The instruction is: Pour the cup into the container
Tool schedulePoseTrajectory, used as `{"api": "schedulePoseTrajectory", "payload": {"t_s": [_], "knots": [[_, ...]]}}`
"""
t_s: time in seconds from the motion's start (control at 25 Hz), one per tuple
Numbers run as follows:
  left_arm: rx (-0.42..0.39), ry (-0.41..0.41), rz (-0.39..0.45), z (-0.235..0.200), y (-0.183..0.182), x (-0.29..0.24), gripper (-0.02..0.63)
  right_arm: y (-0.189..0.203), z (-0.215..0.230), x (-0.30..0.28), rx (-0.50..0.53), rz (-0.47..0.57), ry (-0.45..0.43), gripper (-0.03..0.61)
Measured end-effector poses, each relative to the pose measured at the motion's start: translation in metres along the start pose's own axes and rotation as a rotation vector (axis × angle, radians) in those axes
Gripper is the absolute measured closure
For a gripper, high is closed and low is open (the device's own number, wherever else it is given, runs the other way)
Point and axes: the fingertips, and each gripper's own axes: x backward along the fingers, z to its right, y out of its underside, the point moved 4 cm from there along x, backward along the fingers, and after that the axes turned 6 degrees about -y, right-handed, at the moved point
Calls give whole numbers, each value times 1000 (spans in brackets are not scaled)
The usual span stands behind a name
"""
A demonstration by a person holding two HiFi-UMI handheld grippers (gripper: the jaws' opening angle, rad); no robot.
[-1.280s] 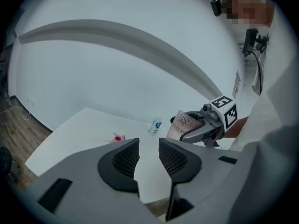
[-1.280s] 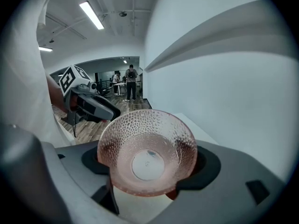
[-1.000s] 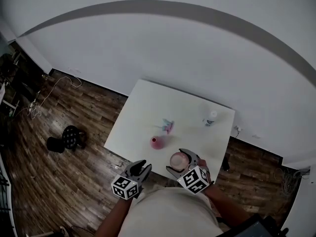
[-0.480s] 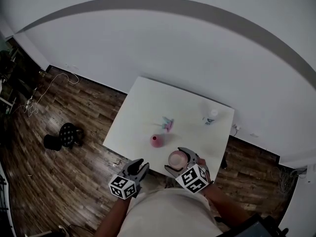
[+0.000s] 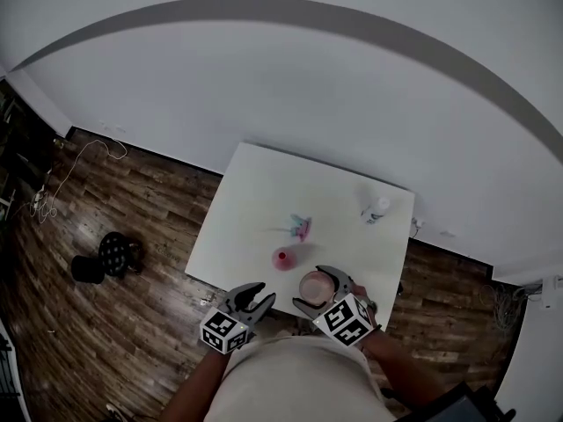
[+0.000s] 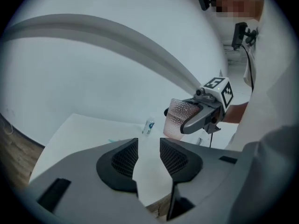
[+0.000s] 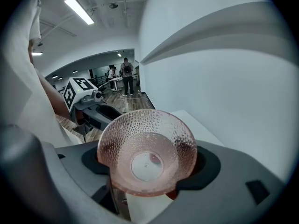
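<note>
The bumpy pink cup [image 7: 147, 150] sits tight in the jaws of the right gripper [image 5: 322, 290], with one jaw on each side of it. It is up in the air over the near edge of the table [image 5: 255, 187], close to the person's body. The pink container [image 5: 282, 258] stands on the table just left of the cup, near that same edge. The two do not touch.

The left gripper [image 6: 149, 146] is at the near edge too, left of the cup. Its jaws are partly open with nothing between them. They have just been opening a little.

Most of the table top is bare, so there is lots of room. A small teal and pink thing [image 5: 300, 228] lies near the middle, past the container. A little white bottle [image 5: 376, 207] stands near the far right corner, well away. A black thing [image 5: 110, 255] sits on the wood floor [image 5: 141, 306], far to the left.

The right gripper view looks right into the cup's open mouth. I cannot tell if anything is inside. That view also shows people far off in a long room. The left gripper view shows the cup from the side, with the bottle farther off.
</note>
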Motion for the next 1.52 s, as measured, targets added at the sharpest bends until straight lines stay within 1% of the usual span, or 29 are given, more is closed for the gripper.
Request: {"api": "schedulePoseTrajectory", "payload": {"t_s": [0.24, 0.32, 0.36, 0.48, 0.64, 0.72, 0.84, 1.04, 1.16, 1.24, 1.36, 1.44, 1.52], "knots": [[-289, 175, -72, 17, -6, -17, 423, -21, -2, -11, -40, -6, 9, 184], [-350, 214, -84, 22, -7, -20, 407, -29, -5, -15, -49, -4, 9, 184], [-364, 226, -84, 24, -8, -22, 399, -32, -6, -17, -52, -2, 9, 184], [-366, 247, -71, 24, -12, -24, 379, -43, -12, -21, -60, 3, -1, 184], [-359, 267, -55, 25, -28, -20, 377, -63, -22, -20, -57, 5, -27, 184], [-349, 264, -44, 28, -35, -14, 377, -73, -27, -19, -41, 5, -48, 184], [-330, 241, -30, 25, -35, -7, 377, -80, -34, -28, -14, 3, -79, 184], [-277, 161, -11, 9, -27, 5, 377, -89, -45, -47, 47, 35, -152, 184], [-256, 143, -5, 11, -35, 13, 377, -101, -50, -42, 71, 62, -159, 184], [-240, 104, -4, 8, -36, 22, 377, -109, -57, -44, 103, 89, -194, 184], [-216, 29, -15, -3, -24, 27, 377, -108, -62, -58, 146, 136, -252, 184], [-203, -4, -21, -6, -18, 26, 377, -105, -63, -62, 165, 158, -284, 184], [-187, -27, -18, -2, -21, 28, 377, -106, -64, -58, 179, 168, -317, 184]]}}
